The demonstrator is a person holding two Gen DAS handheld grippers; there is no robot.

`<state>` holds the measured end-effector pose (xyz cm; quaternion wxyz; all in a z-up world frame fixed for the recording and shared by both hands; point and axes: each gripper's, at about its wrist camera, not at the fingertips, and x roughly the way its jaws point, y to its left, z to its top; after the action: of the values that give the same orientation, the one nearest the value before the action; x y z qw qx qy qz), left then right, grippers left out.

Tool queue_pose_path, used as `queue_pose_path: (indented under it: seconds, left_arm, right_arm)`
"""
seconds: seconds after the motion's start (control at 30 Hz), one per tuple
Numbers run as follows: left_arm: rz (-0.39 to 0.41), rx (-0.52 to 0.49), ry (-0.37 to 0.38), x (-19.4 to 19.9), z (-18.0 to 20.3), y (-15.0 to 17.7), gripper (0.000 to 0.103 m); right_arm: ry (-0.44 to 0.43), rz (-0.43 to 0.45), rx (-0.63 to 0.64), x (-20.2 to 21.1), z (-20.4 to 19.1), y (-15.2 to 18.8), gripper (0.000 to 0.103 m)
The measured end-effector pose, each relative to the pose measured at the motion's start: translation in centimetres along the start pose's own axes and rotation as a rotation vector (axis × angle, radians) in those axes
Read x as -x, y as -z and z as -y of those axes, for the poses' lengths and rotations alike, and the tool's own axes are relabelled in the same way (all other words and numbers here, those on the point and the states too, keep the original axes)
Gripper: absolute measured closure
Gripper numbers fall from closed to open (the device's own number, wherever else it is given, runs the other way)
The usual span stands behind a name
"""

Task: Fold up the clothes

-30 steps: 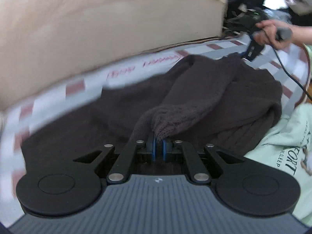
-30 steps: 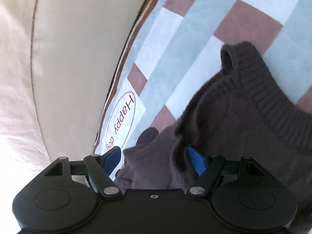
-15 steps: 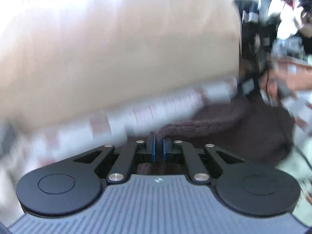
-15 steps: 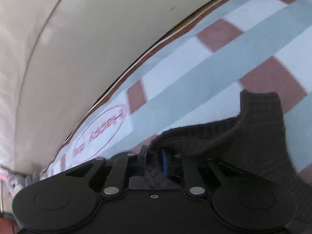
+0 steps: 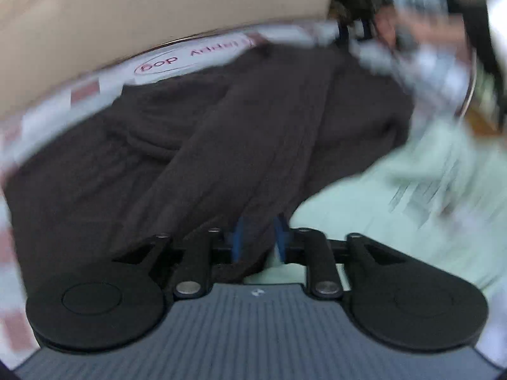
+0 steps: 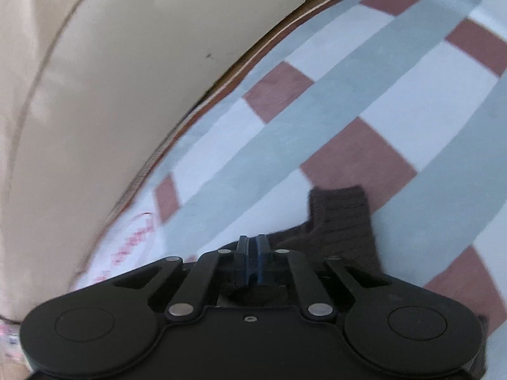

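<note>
So at that moment the dark brown knit sweater (image 5: 196,145) was spread across a checked blanket (image 6: 374,101) with grey, white and reddish-brown squares. A cream cushion (image 6: 104,72) rose right behind the blanket's piped edge. The left wrist view was pretty blurred, but you could still make out an oval logo with red lettering (image 5: 190,58) on the blanket near the sweater's far edge.

The left gripper (image 5: 260,237) was low over the near edge of the sweater. Its blue pads sat a little apart and the jaws were opening, with a long fold of the brown knit running down between them. Honestly couldn't tell from the blur whether the pads were touching the knit or not. Just to the right of that fold lay a pale mint green shirt (image 5: 396,209) with some dark print on it, touching the sweater's edge.

The right gripper (image 6: 252,261) had its pads nearly together, pinched on a bit of the brown knit, which bunched up dark behind the pads. A ribbed cuff (image 6: 343,218) of the sweater stuck out just to the right of the fingers, lying flat on the blanket. Far off in the left wrist view a hand (image 5: 408,28) showed at the top right, too smeared to say much about.
</note>
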<state>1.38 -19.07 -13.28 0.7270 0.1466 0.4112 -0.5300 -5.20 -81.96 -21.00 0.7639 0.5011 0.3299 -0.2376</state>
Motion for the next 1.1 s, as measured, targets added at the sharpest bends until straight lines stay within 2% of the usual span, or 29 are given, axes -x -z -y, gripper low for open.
queue_pose_path:
  seconds: [0.03,0.07,0.1,0.13,0.2,0.23,0.3,0.4,0.47,0.53,0.57,0.6,0.63,0.67,0.73,0.77,0.83,0.87,0.93,0.97,1.07,1.1]
  left_arm:
    - [0.042,0.071,0.036,0.9,-1.3,-0.3,0.059]
    - [0.082,0.132,0.039,1.5,-2.5,-0.5,0.05]
    - [0.111,0.178,0.021,1.8,-3.8,-1.1,0.049]
    - [0.124,0.204,-0.022,1.6,-4.9,-1.6,0.048]
    - [0.136,0.206,-0.137,1.0,-6.8,-1.9,0.048]
    - [0.126,0.202,-0.165,0.2,-7.7,-2.0,0.048]
    - [0.054,0.204,-0.156,-2.0,-9.3,-2.2,0.048]
    - [-0.055,0.264,-0.079,-5.4,-10.4,-1.9,0.047]
    - [-0.107,0.298,-0.035,-7.4,-10.9,-1.6,0.037]
    - [-0.098,0.277,-0.042,-7.8,-10.1,-1.2,0.029]
    - [-0.089,0.26,-0.052,-7.8,-9.7,-1.1,0.029]
    - [-0.079,0.24,-0.057,-7.7,-9.2,-0.9,0.031]
    - [-0.066,0.211,-0.068,-7.6,-8.6,-0.8,0.052]
    - [-0.047,0.165,-0.097,-7.1,-7.9,-0.8,0.098]
    - [0.008,0.055,-0.174,-5.2,-6.3,-0.9,0.099]
    - [0.058,0.032,-0.206,-4.1,-5.9,-1.1,0.099]
    - [0.2,0.115,-0.212,-1.1,-6.5,-1.6,0.099]
    - [0.245,0.15,-0.22,-0.1,-6.9,-1.6,0.099]
    - [0.284,0.185,-0.257,0.6,-7.3,-1.5,0.099]
    - [0.258,0.188,-0.272,0.3,-7.4,-1.4,0.098]
    - [0.058,0.191,-0.319,-2.7,-8.2,-0.8,0.092]
    - [0.034,0.209,-0.342,-2.9,-8.7,-0.5,0.09]
  right_arm:
    - [-0.022,-0.008,-0.012,0.2,0.1,0.0,0.091]
    - [-0.05,-0.017,-0.007,0.4,-0.4,0.3,0.091]
    - [-0.074,-0.026,0.006,0.7,-1.0,0.6,0.089]
    - [-0.077,-0.039,0.031,0.7,-1.7,1.1,0.086]
    - [-0.08,-0.066,0.081,0.7,-3.2,2.0,0.075]
    - [-0.081,-0.079,0.107,0.7,-3.9,2.4,0.073]
    - [-0.084,-0.106,0.157,0.7,-5.4,3.3,0.068]
    - [-0.066,-0.144,0.243,0.0,-7.4,4.6,0.066]
    - [-0.054,-0.167,0.288,-0.4,-8.2,5.5,0.065]
    - [-0.035,-0.185,0.325,-0.7,-8.7,6.3,0.065]
    - [-0.025,-0.191,0.342,-0.9,-8.8,6.6,0.065]
    - [-0.014,-0.198,0.359,-1.1,-9.0,7.0,0.065]
    - [-0.004,-0.203,0.368,-1.2,-8.9,7.2,0.065]
    - [0.006,-0.206,0.37,-1.4,-8.8,7.4,0.065]
    - [0.023,-0.21,0.373,-1.8,-8.5,7.7,0.065]
    - [0.03,-0.211,0.375,-1.9,-8.4,7.8,0.065]
    - [0.042,-0.214,0.388,-1.8,-8.2,8.1,0.065]
    - [0.048,-0.217,0.395,-1.8,-8.2,8.3,0.065]
    - [0.055,-0.22,0.406,-1.8,-8.0,8.6,0.065]
    - [0.058,-0.221,0.411,-1.8,-8.0,8.8,0.065]
    - [0.07,-0.208,0.407,-1.9,-8.1,9.0,0.065]
    - [0.077,-0.205,0.413,-1.9,-8.3,9.1,0.065]
